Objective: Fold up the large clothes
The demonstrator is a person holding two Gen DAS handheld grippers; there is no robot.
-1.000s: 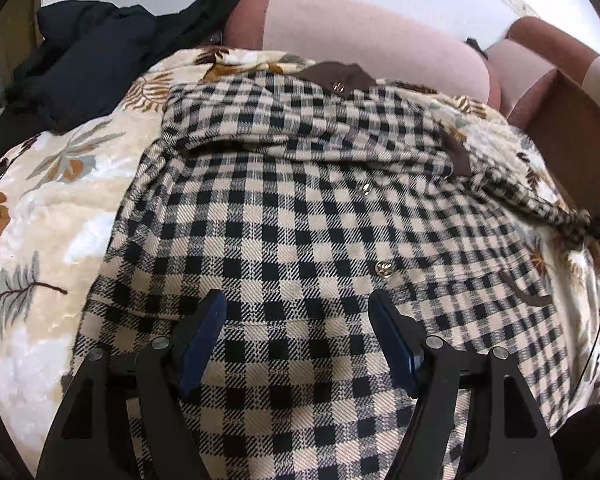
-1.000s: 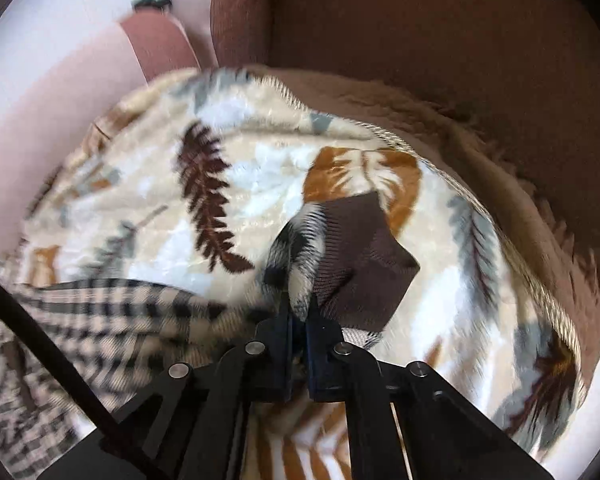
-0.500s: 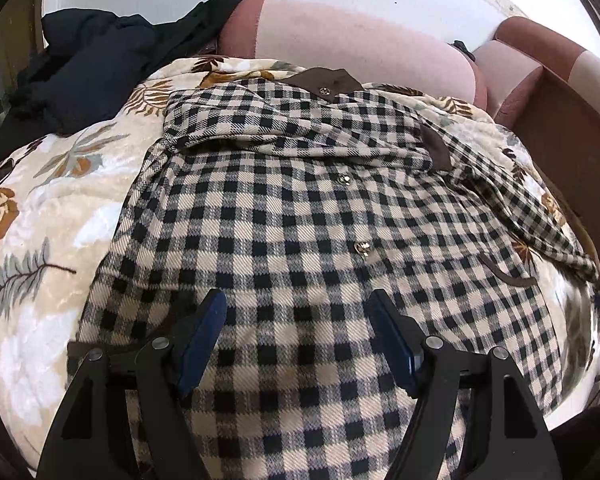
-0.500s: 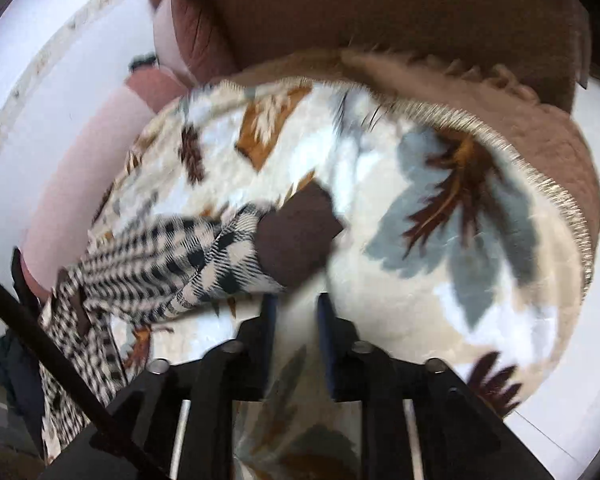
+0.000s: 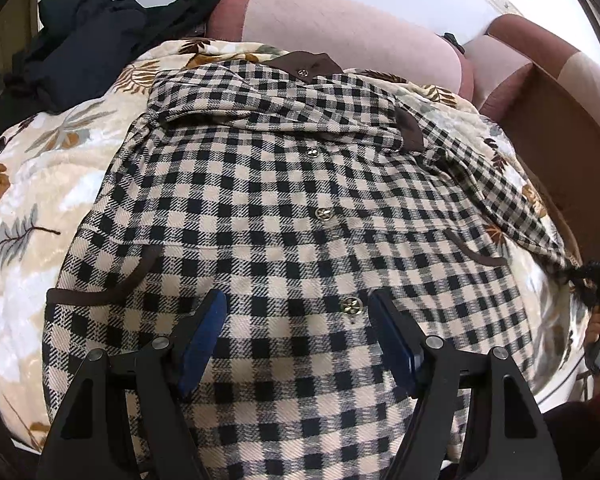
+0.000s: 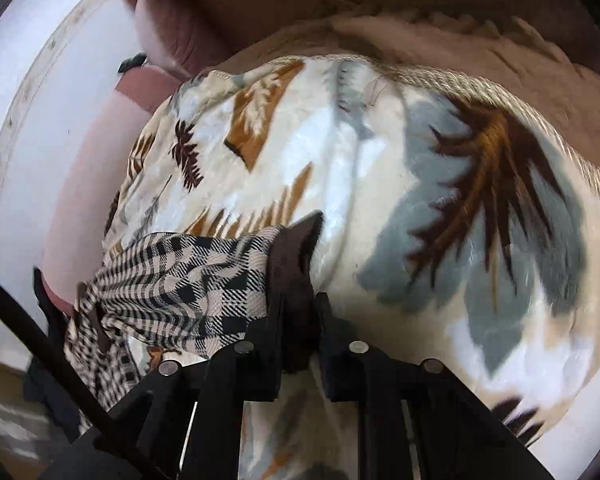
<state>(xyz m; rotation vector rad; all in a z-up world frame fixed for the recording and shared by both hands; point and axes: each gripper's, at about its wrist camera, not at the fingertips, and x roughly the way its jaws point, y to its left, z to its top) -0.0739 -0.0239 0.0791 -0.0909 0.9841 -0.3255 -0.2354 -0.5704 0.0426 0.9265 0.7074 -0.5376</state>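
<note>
A black-and-cream checked coat (image 5: 284, 200) with brown collar and gold buttons lies front-up, spread over a leaf-print blanket (image 5: 40, 184). Its one sleeve is folded across the chest; the other sleeve (image 5: 512, 196) stretches out to the right. My left gripper (image 5: 296, 312) is open, hovering over the coat's lower front, holding nothing. My right gripper (image 6: 298, 300) is closed on the brown cuff (image 6: 292, 256) of the checked sleeve (image 6: 180, 284), which it holds just above the blanket (image 6: 380, 184). It shows in the left wrist view at the far right (image 5: 596, 276).
A pile of dark clothes (image 5: 80, 36) lies at the back left of the blanket. A pink and brown sofa back (image 5: 340, 20) runs behind, with a brown armrest (image 5: 572, 132) at the right. The blanket's braided edge (image 6: 460, 76) meets brown upholstery.
The right gripper let the cuff go half a second ago and has now closed on it again. The left gripper drew back slightly over the coat's hem.
</note>
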